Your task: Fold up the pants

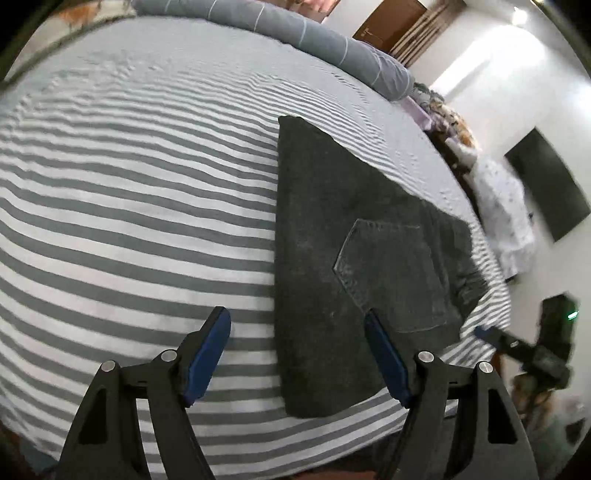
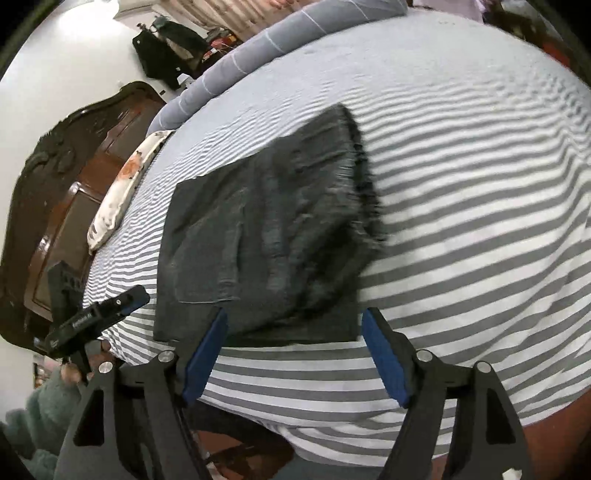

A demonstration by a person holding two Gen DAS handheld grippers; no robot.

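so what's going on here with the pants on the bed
A person with a gripper in each hand is folding dark grey pants on a bed with a striped sheet. The pants already lie folded into a compact stack, back pocket facing up. Neither gripper holds anything: the left gripper and right gripper both hover open just above the near edge of the pants. A rolled grey blanket lies along the far side of the bed.

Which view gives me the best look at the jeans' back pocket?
Left wrist: the pocket lies flat, sharp and fully outlined on the jeans. Right wrist shows the jeans motion-blurred, with only part of a pocket seam visible.
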